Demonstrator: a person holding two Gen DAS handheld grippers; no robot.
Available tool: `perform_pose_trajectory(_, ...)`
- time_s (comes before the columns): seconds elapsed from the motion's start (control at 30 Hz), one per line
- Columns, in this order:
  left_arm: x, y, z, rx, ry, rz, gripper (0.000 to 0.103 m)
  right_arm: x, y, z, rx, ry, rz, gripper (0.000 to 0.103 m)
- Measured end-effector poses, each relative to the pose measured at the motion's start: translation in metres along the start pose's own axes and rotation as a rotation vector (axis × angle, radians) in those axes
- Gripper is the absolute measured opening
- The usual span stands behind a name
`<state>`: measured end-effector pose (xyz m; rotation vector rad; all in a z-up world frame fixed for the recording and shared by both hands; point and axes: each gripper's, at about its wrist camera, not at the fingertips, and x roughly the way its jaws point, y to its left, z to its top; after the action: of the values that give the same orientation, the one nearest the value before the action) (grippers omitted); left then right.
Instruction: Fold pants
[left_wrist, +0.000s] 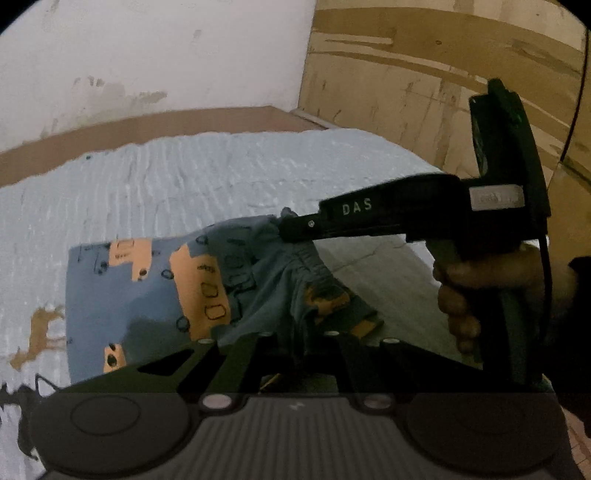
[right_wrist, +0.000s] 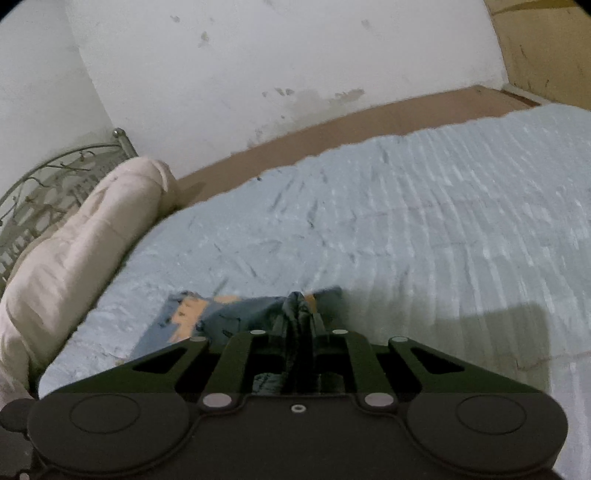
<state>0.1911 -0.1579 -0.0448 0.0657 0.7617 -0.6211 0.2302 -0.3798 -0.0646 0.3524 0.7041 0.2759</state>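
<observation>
The pants (left_wrist: 155, 295) are small, blue with orange patches and black outlines, and lie on a pale blue bedspread (left_wrist: 184, 184). In the left wrist view my left gripper (left_wrist: 295, 343) is shut on bunched pants fabric close to the camera. My right gripper (left_wrist: 286, 225) comes in from the right, held by a hand, and is shut on the far edge of the same bunched end. In the right wrist view the right gripper (right_wrist: 299, 306) pinches dark fabric between its shut fingers, with the pants (right_wrist: 207, 314) spread to the left on the bedspread (right_wrist: 406, 221).
A rolled cream blanket (right_wrist: 85, 236) lies at the left end of the bed beside a metal headboard (right_wrist: 44, 184). A brown bed-frame edge (right_wrist: 332, 125) runs along the white wall. A wooden wardrobe (left_wrist: 424, 74) stands at the right.
</observation>
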Motion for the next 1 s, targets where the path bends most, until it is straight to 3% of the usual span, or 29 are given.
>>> perform_pose_trajectory(0.1, -0.006, 0.008, 0.001, -0.037, -0.01, -0.014, 0.013, 0.001, 0.001, -0.005, -0.006, 0.0, -0.021, 0.02)
perform_pose_trajectory(0.17, -0.012, 0.013, 0.002, -0.059, -0.02, -0.012, 0.029, 0.0, 0.002, -0.007, -0.008, -0.008, -0.037, 0.027)
perform_pose_trajectory(0.23, -0.02, 0.02, 0.005, -0.104, -0.039, 0.007, 0.058, -0.003, 0.004, -0.008, -0.012, -0.021, -0.059, 0.037)
perform_pose_trajectory(0.27, -0.026, 0.026, 0.005, -0.137, -0.052, 0.021, 0.06, -0.004, 0.005, -0.01, -0.018, -0.026, -0.068, 0.041)
perform_pose_trajectory(0.33, -0.035, 0.04, 0.005, -0.202, -0.073, 0.057, 0.07, -0.007, 0.008, -0.01, -0.035, -0.045, -0.115, 0.065)
perform_pose_trajectory(0.43, -0.042, 0.059, 0.006, -0.269, -0.107, 0.182, 0.091, -0.014, 0.015, -0.014, -0.056, -0.07, -0.179, 0.088)
perform_pose_trajectory(0.53, -0.04, 0.078, 0.002, -0.304, -0.095, 0.293, 0.097, -0.015, 0.028, -0.019, -0.094, -0.076, -0.219, 0.102)
perform_pose_trajectory(0.67, -0.033, 0.099, -0.007, -0.346, -0.053, 0.354, 0.1, -0.013, 0.041, -0.029, -0.116, -0.069, -0.234, 0.102)
perform_pose_trajectory(0.9, -0.029, 0.109, -0.03, -0.358, 0.003, 0.372, 0.103, -0.009, 0.043, -0.047, -0.156, -0.026, -0.324, 0.102)
perform_pose_trajectory(1.0, -0.032, 0.112, -0.043, -0.375, 0.018, 0.35, 0.102, -0.018, 0.034, -0.057, -0.116, -0.021, -0.313, 0.102)
